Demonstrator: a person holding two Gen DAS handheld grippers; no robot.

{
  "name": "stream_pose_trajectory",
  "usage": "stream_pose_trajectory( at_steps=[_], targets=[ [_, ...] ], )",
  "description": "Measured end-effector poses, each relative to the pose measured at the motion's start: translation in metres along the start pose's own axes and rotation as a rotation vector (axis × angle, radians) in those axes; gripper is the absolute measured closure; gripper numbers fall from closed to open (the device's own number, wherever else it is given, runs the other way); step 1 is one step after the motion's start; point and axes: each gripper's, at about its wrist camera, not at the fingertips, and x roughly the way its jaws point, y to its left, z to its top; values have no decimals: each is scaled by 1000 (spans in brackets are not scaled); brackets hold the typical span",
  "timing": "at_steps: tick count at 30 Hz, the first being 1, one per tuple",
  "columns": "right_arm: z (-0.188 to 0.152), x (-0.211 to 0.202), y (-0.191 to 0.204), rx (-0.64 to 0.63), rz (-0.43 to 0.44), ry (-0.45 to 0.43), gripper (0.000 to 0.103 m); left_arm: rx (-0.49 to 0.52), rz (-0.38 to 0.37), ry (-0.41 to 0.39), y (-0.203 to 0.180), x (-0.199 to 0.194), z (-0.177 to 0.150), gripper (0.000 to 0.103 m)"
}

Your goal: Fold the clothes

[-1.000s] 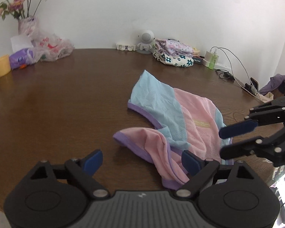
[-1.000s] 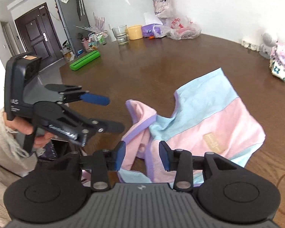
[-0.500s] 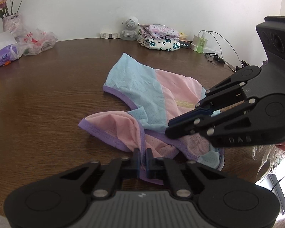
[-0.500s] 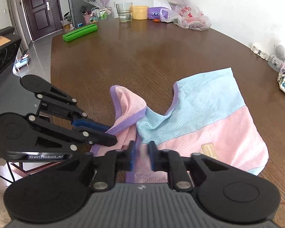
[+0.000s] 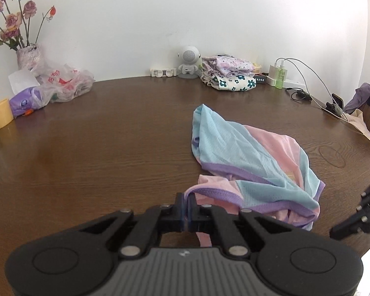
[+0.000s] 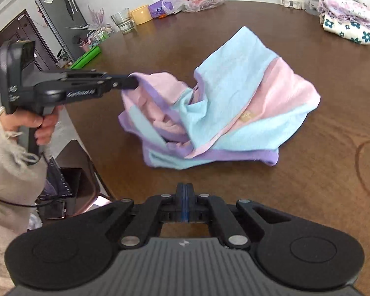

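Note:
A pink and light-blue garment with purple trim lies crumpled on the brown wooden table. My left gripper is shut on the garment's purple-edged pink hem. In the right wrist view the left gripper holds that hem lifted at the garment's left side. My right gripper is shut and holds nothing, a little in front of the garment's near edge. It shows at the right edge of the left wrist view.
A stack of folded floral clothes sits at the back by a small white robot figure. A vase of flowers, plastic bags, a yellow cup and a charger with cables line the table's far edge.
My left gripper stayed shut on the hem and pulled it up and left. My right gripper let go of the garment and drew back, shut and empty. The garment bunched up.

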Motion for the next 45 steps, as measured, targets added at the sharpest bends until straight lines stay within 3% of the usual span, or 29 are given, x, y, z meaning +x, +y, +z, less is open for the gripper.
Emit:
stream_pose_trajectory(
  at_steps=[3, 8, 14, 16, 19, 23, 31, 33, 36, 37, 41, 45],
  targets=[
    [-1, -13, 15, -28, -10, -61, 102, 21, -16, -21, -4, -2, 4, 102],
    [31, -18, 39, -180, -101, -210, 93, 21, -38, -68, -9, -21, -1, 102],
    [63, 35, 63, -305, -106, -198, 84, -16, -45, -128, -8, -45, -2, 102],
    [63, 47, 73, -336, -120, -200, 75, -26, -48, -141, -6, -49, -1, 102],
    [59, 55, 84, -388, -157, -216, 72, -26, -53, -149, -5, -53, -1, 102],
    [57, 63, 94, -440, -250, -240, 72, -12, -60, -157, -7, -59, -2, 102],
    [62, 78, 103, -496, -308, -220, 73, -40, -58, -161, -2, -61, -1, 102],
    [66, 79, 101, -489, -321, -223, 88, -46, -56, -153, 0, -60, -3, 102],
    [76, 74, 91, -451, -339, -243, 95, -56, -53, -141, 4, -58, -5, 102],
    [80, 72, 87, -435, -338, -244, 100, -60, -52, -137, 5, -58, -6, 102],
    [96, 54, 66, -321, -277, -284, 101, -130, -49, -75, 16, -43, -11, 97],
    [105, 28, 50, -183, -182, -357, 101, -218, -72, -14, 21, -30, -15, 79]
  ],
)
